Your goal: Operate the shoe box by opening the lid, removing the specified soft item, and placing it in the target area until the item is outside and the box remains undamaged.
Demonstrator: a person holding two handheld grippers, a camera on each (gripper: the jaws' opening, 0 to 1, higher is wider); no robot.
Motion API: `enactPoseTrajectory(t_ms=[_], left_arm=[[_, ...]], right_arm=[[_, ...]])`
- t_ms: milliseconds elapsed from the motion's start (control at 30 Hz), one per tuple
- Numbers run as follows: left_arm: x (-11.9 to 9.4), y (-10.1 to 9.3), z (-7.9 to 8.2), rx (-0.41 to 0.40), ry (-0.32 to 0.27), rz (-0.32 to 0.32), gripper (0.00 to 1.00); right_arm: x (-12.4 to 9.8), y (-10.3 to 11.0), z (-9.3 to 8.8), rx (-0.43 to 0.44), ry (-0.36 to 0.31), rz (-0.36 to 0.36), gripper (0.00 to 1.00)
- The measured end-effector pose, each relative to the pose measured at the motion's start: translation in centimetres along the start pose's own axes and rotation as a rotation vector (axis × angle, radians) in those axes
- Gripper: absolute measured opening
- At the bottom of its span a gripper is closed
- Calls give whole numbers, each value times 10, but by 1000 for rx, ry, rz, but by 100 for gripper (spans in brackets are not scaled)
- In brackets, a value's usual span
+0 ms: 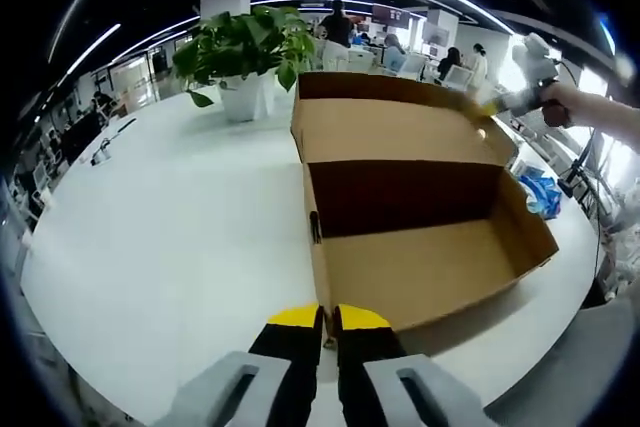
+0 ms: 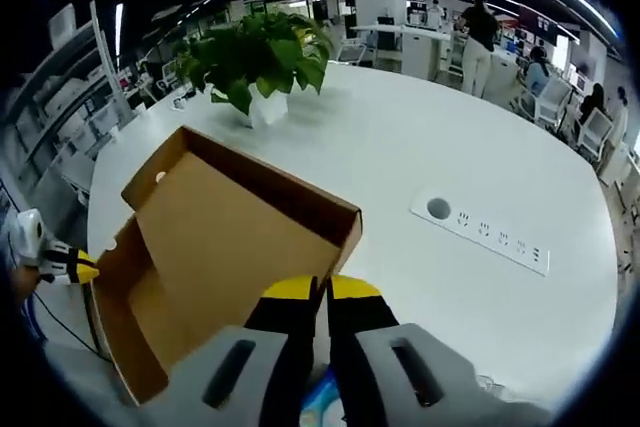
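Note:
The brown cardboard shoe box [image 1: 420,267] stands open on the white table [image 1: 180,227], its lid [image 1: 400,132] folded back flat. What shows of its inside holds nothing. My left gripper [image 1: 328,319] is shut, its yellow tips against the near lower edge of the box. A hand holds my right gripper [image 1: 492,105] at the lid's far right edge. In the right gripper view the box [image 2: 215,257] lies below, and my right gripper [image 2: 325,292] is shut beside the lid's rim. A blue and white soft item [image 1: 542,193] lies on the table just right of the box.
A potted green plant [image 1: 245,47] stands behind the box, and also appears in the other view [image 2: 260,57]. A socket panel [image 2: 485,230] is set into the table [image 2: 420,147]. People and desks fill the office behind. The left gripper [image 2: 80,267] reaches the box's far corner.

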State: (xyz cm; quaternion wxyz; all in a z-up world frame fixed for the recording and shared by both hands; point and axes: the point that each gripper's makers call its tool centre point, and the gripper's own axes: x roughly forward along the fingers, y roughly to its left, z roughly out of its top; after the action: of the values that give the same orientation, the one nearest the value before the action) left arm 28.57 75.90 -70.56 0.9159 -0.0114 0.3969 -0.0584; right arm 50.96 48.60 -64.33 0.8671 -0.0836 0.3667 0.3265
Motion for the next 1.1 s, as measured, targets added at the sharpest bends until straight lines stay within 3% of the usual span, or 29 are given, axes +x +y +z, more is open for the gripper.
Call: enactPoseTrajectory(t_ms=[433,800,1100], left_arm=[[-1,-2,0,12,0,3,4],[-1,-3,1,24,-6,-7,4],[-2,-4,0,39,0,-8,4]], right_arm=[[-23,8,12,-18,-78,10,0],[-44,19,11,-11,-143,12,0],[-55,26,8,-53,-197,0,0]])
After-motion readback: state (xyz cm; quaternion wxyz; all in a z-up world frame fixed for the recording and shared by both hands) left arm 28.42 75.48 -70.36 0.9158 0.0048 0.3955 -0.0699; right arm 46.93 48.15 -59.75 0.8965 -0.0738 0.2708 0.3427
